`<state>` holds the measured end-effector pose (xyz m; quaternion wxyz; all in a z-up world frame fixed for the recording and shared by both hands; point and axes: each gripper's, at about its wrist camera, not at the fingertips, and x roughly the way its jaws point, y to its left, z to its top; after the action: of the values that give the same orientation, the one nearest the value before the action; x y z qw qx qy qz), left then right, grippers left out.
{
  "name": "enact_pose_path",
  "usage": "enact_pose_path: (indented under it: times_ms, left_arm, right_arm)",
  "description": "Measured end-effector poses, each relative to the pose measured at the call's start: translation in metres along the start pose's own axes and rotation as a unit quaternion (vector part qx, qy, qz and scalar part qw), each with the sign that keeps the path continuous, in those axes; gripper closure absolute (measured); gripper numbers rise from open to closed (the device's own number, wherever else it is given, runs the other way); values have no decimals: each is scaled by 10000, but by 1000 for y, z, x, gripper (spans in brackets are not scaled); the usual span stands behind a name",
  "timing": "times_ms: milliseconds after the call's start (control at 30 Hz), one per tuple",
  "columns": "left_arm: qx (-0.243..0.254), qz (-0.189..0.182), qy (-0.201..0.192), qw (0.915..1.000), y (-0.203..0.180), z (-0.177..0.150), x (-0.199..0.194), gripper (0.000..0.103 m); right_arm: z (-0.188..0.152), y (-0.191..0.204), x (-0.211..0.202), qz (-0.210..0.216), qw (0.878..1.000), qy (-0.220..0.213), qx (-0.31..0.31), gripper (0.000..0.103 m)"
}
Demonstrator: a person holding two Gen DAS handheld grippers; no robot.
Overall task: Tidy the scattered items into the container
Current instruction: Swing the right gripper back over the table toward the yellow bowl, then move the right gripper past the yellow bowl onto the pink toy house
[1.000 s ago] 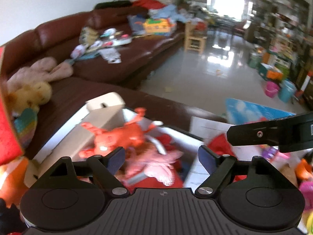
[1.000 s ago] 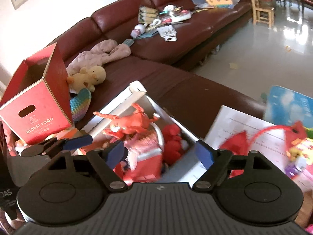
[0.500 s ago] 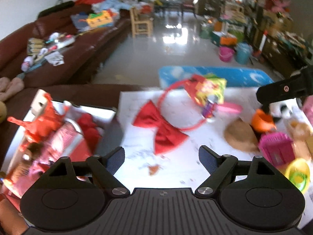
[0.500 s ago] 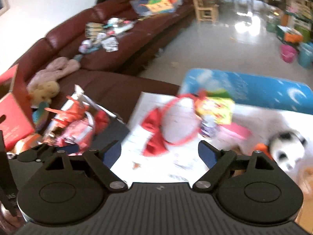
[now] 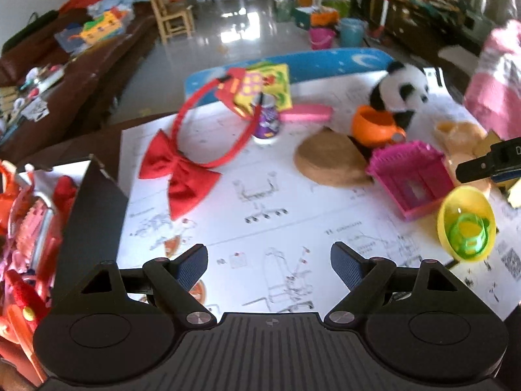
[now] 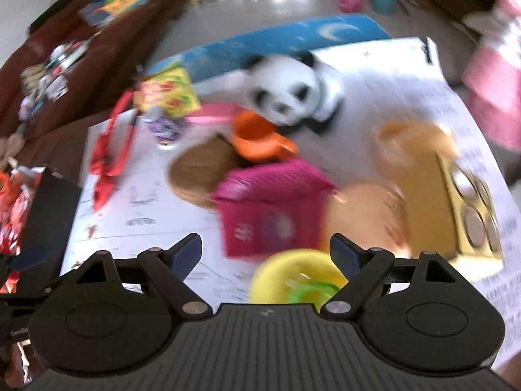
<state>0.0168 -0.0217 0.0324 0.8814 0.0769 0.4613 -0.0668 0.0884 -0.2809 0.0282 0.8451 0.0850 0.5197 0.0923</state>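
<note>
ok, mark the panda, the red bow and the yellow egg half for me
panda [image 5: 402, 89]: left wrist view, on its face.
red bow [image 5: 177, 171]: left wrist view, on the centre knot.
yellow egg half [image 5: 466, 224]: left wrist view, inside the shell.

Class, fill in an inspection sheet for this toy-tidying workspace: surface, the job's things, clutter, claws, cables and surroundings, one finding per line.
Surface: white printed instruction sheet covers the table.
Job's things: red fabric bow on a red headband, plush panda, orange plastic cup, brown round hat, pink plastic basket, yellow plastic egg half holding a green ring, all loose on the sheet; box of red toys at the left edge.
Clutter: purple patterned cup, yellow picture booklet.
Claws: left claw open, empty; right claw open, above the egg half, gripping nothing.
Cables: nothing seen.
Surroundings: brown leather sofa strewn with items, glossy floor.
</note>
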Motion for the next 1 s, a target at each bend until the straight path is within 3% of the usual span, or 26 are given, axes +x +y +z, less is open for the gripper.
enact_pose_path:
  times_ms: [167, 400, 533, 700, 833, 1000]
  left_arm:
    - [154, 31, 114, 9998, -12, -2, 7, 12]
    - [243, 105, 288, 9992, -21, -3, 17, 12]
    - [293, 145, 343, 9989, -25, -4, 21, 12]
    - [350, 235, 394, 9983, -24, -2, 27, 12]
    - [362, 287, 390, 9982, -22, 8, 36, 12]
    - [348, 109, 349, 9987, -31, 35, 60, 15]
  right_arm:
    - [-17, -33, 6, -112, 9991, 115, 387, 15]
    - [-40, -56, 26, 76, 9947, 419, 936, 16]
    - [-48, -46, 41, 361, 9920, 578, 1064, 17]
    - [-53, -11, 52, 946, 9901, 782, 685, 19]
    - [-44, -5, 46, 903, 9929, 595, 489, 19]
    - [-31, -33, 43, 756, 9919, 399, 940, 21]
